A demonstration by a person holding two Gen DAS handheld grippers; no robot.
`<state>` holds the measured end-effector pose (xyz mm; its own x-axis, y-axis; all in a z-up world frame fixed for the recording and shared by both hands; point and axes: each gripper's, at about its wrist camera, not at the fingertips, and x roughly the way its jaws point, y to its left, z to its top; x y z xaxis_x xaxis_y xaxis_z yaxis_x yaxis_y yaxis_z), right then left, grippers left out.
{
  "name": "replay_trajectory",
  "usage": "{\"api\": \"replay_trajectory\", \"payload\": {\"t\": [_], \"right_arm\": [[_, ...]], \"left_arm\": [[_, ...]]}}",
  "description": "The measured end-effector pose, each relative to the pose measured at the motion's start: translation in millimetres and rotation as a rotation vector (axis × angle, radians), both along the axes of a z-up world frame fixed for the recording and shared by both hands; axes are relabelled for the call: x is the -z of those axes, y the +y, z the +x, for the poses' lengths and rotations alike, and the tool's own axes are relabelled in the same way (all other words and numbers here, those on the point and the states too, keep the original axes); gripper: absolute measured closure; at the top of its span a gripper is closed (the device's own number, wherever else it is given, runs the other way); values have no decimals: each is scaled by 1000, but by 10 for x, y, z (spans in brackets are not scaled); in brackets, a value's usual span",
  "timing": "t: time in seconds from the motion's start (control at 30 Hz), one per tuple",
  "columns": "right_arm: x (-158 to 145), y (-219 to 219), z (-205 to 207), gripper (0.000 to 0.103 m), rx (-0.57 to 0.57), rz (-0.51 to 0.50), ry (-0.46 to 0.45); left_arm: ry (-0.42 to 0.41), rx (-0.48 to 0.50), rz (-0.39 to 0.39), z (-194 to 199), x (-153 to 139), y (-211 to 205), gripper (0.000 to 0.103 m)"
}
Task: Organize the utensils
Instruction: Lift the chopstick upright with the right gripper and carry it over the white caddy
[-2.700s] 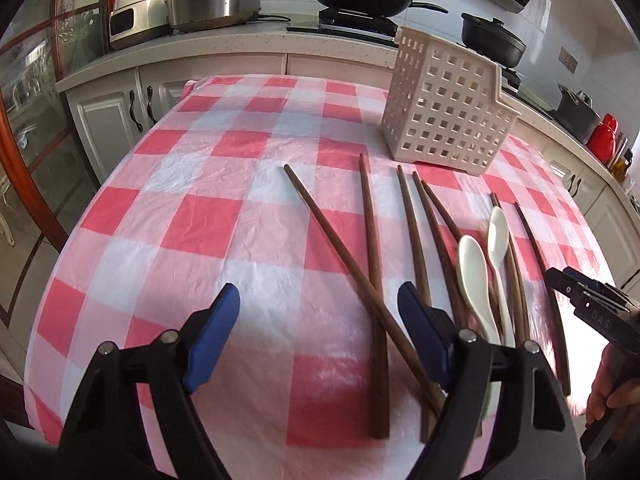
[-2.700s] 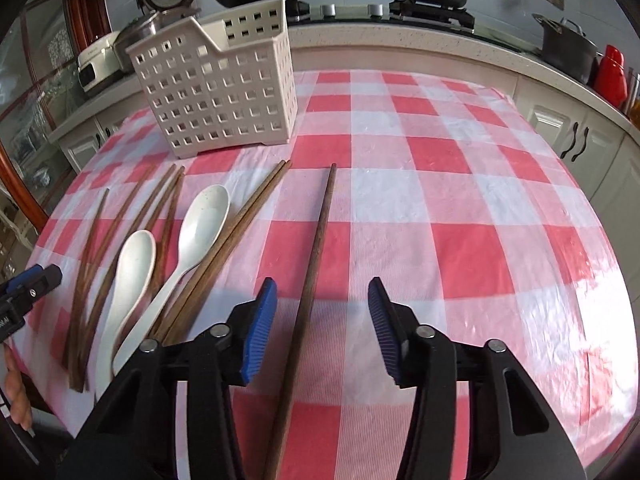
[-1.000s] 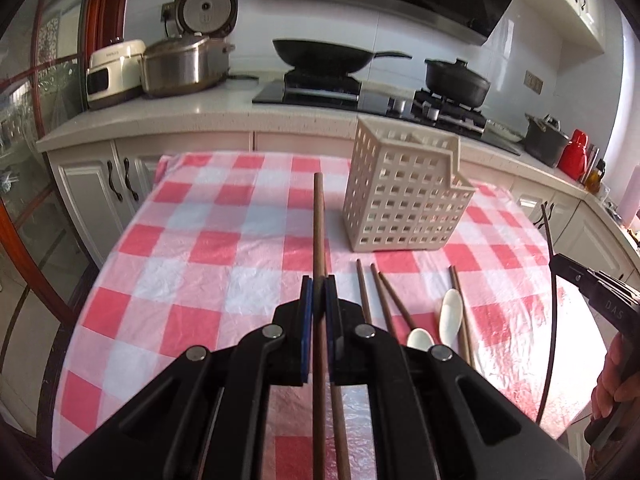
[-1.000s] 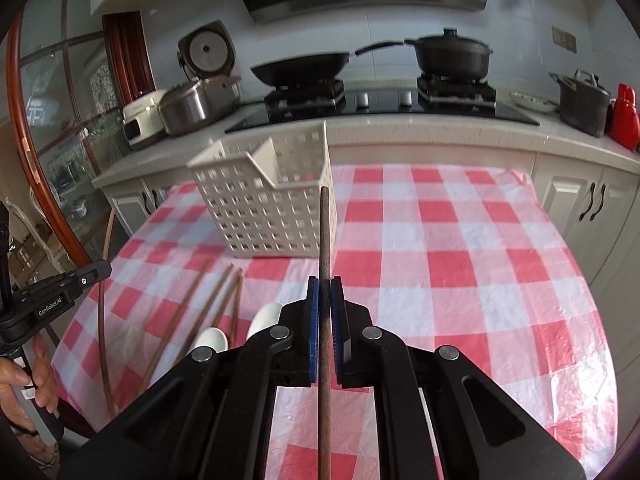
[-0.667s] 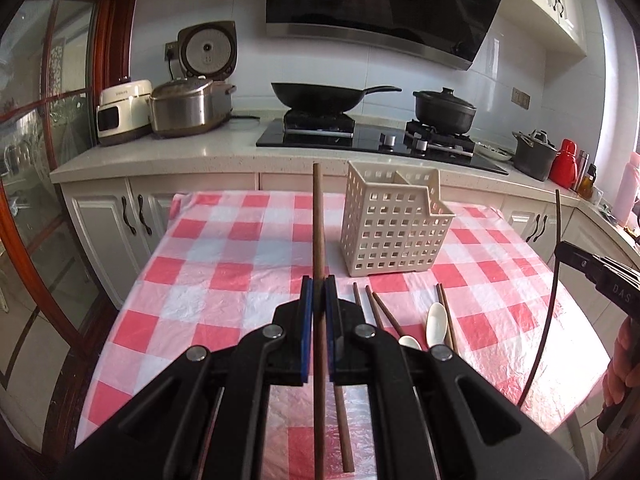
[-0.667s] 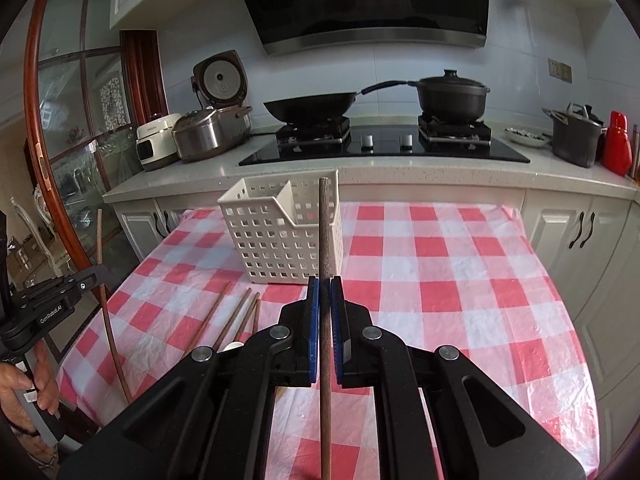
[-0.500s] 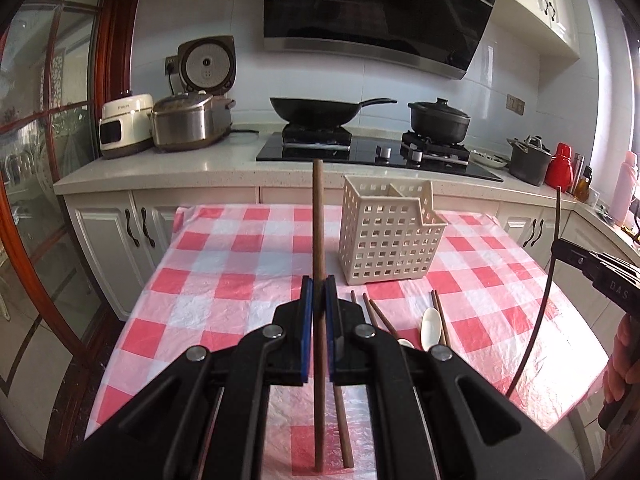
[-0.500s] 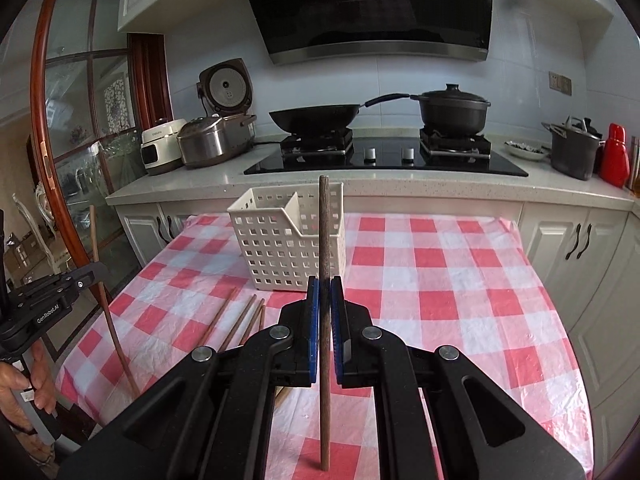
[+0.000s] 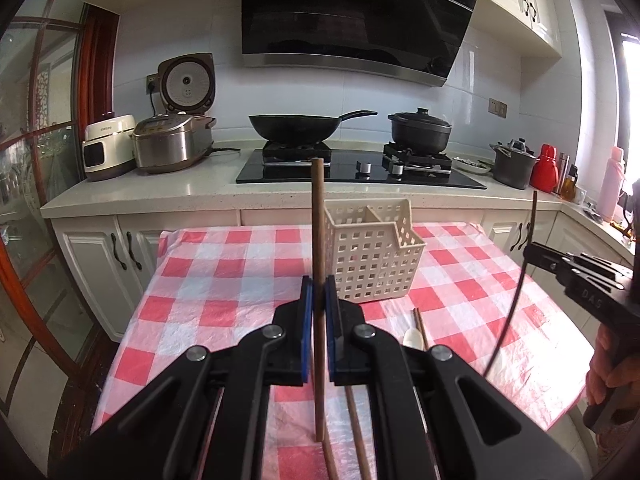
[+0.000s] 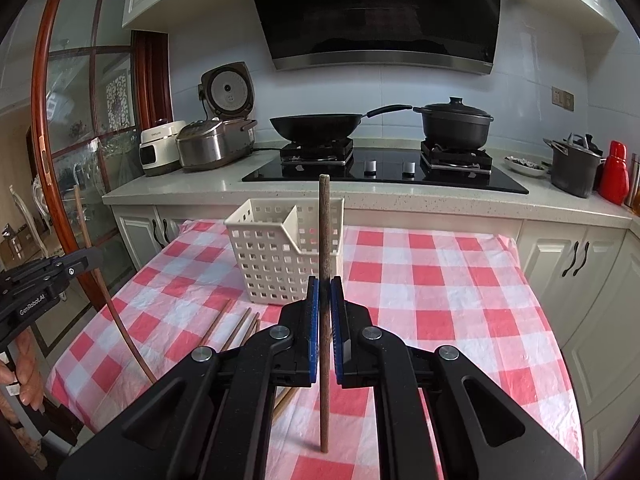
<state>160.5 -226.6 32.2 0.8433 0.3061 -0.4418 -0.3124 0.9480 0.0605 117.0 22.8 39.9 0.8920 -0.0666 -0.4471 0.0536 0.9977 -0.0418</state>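
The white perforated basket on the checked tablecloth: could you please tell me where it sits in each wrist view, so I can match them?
Left wrist view: the white perforated basket stands just right of centre, right of the chopstick held by the left gripper.
Right wrist view: the basket is left of centre, behind and left of the right gripper's chopstick.
Shared landmark: the black wok on the hob behind.
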Motion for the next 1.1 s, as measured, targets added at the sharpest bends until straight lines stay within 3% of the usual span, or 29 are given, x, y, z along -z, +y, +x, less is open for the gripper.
{"api": "replay_trajectory", "payload": {"t": [0.37,0.73,0.93,1.1], "right_arm": [[-482,175,573,95,-1,-14,-88],[-1017,322,1003,95,-5,27,-158],[-1137,392,1232,95,-13,52,-177],[-1080,407,1453,95,-17,70,-163]], "left_arm": [[-59,33,-18,621,-711,-93,97],[-185,14,2,1180,-1524,-310,97],[-188,-23,-46,1543,-1595,-244,97],[-137,-42,-82,1893,-1369,-158,97]]}}
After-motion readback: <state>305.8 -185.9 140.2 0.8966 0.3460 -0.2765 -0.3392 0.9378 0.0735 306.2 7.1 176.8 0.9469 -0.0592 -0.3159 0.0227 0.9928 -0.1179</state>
